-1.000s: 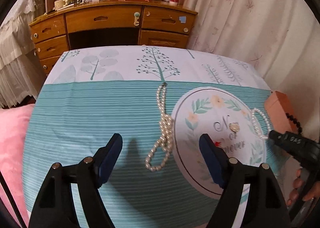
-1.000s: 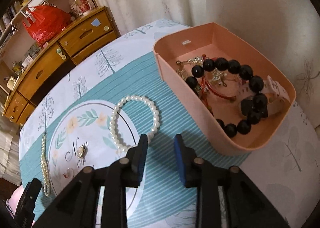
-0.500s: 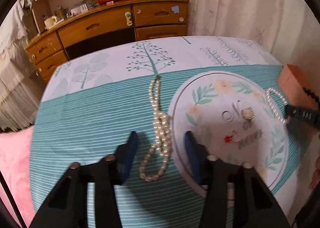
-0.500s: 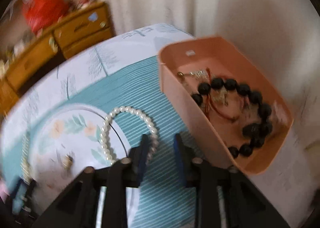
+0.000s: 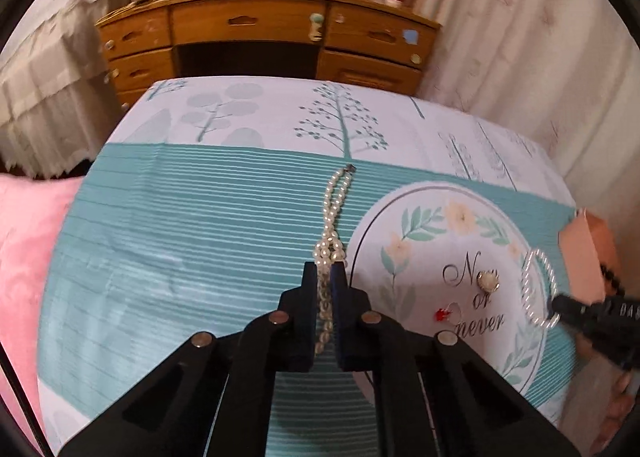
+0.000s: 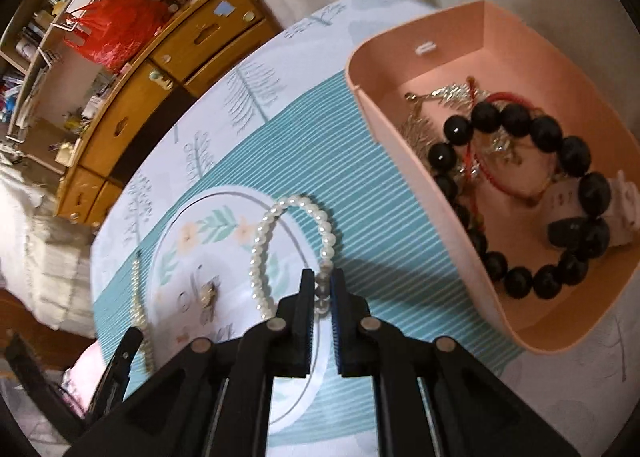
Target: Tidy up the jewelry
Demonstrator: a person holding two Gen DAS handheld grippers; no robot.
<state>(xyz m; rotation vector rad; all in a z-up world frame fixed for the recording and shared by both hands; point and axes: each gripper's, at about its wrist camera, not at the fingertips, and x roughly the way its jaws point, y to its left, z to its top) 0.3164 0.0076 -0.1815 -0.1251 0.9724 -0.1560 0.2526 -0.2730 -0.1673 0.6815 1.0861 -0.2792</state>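
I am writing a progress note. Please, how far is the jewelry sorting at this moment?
Done: the pink box already holds a black bead bracelet and some small chains. In hand: the left gripper is shut on the pearl necklace, and the right gripper is shut on the pearl bracelet; both pieces lie on the cloth, not lifted. Left: a pearl earring and a small red piece on the round print.

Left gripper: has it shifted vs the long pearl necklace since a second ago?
Yes. The left gripper has closed in from either side of the pearl necklace, now pinched near its knot beside the round floral print.
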